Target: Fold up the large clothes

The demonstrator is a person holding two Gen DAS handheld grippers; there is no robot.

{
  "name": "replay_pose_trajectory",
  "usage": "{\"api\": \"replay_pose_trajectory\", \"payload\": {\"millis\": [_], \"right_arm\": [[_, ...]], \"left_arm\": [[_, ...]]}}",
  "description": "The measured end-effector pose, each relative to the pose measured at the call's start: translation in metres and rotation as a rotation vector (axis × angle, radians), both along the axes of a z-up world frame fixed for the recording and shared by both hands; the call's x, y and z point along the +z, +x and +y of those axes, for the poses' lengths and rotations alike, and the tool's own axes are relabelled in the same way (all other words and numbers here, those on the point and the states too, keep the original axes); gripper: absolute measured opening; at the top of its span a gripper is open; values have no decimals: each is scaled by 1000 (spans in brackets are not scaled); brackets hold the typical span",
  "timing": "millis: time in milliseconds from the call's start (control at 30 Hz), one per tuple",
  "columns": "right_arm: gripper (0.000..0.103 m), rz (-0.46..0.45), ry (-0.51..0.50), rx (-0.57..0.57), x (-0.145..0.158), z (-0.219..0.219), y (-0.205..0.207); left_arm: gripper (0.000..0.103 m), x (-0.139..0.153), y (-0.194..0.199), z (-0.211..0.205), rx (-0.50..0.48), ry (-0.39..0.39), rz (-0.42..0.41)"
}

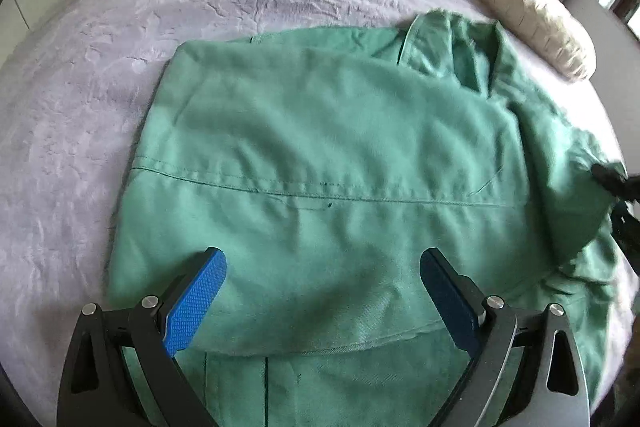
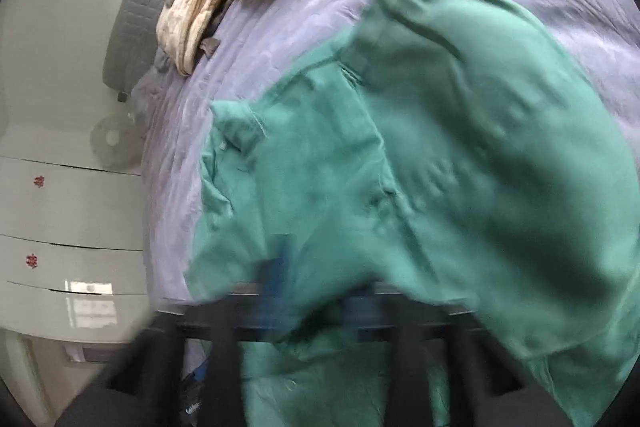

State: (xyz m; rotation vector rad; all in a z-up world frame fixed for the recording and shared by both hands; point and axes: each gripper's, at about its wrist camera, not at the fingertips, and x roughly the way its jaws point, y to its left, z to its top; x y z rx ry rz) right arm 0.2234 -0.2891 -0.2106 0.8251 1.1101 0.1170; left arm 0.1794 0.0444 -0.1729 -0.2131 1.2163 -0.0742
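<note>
Green garment spread mid-frame on purple bed, partly folded. Left tongs apart, poised over lower hem. Right tongs blurred under lifted cloth; state undeterminable. Beige pillow upper right.

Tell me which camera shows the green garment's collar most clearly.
The left wrist view. There the green garment lies flat and sharp, its collar raised at the far right corner. The right wrist view is motion-blurred; the collar shows only as a smeared fold at the left.
</note>
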Motion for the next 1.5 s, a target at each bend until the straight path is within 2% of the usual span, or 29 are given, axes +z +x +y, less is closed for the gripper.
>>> {"api": "replay_pose_trajectory", "payload": {"millis": [100,200,267,333,433,467,567,800,1000,1033,1067,1100,1133,1167,1200,1233,1267,1300,1333,1433,1500], "right_arm": [[12,-106,-106,172,33,48,19],[12,-163,-228,419,41,118,26],[16,-144,-311,562,28,160,24],[18,-97,-351,660,8,188,19],[38,4,-363,710,-23,207,10],[47,11,-338,705,-25,205,6],[63,9,-279,674,-16,190,-7],[66,93,-207,495,-3,94,-49],[66,174,-122,191,-5,-17,-89],[66,177,-96,126,-6,-35,-94],[66,177,-78,75,-7,-47,-97],[66,173,-51,19,-7,-62,-100],[66,162,-17,-41,-8,-77,-102],[66,152,10,-87,-8,-89,-104],[66,141,43,-143,-10,-102,-104],[66,136,66,-174,-13,-107,-103],[56,128,89,-207,-15,-113,-101],[38,126,89,-221,-15,-117,-100],[5,122,80,-221,-12,-120,-96],[6,86,19,-167,2,-114,-89],[6,108,-36,-138,-3,-102,-88]], "left_arm": [[98,1,1,22,26,-115,-8],[98,1,-3,36,62,-198,-13],[98,0,-4,37,80,-235,-12],[98,-1,-3,37,82,-260,-4],[98,-3,-4,34,64,-261,3],[98,-1,-6,34,57,-263,4],[98,-1,-3,28,40,-281,14],[98,-3,5,-10,-52,-340,62],[97,-4,13,-51,-125,-328,75],[95,-4,15,-53,-123,-326,74],[73,-3,17,-55,-116,-322,72],[59,-4,19,-56,-114,-318,76],[36,-6,22,-57,-108,-302,89],[18,-7,24,-55,-103,-306,97],[13,-7,26,-52,-96,-332,101],[13,-5,27,-48,-91,-351,100],[13,-1,28,-44,-93,-368,85],[13,6,28,-41,-104,-373,58],[13,11,28,-39,-115,-373,41],[13,16,28,-41,-148,-341,22],[13,3,28,-46,-154,-293,52]]}}
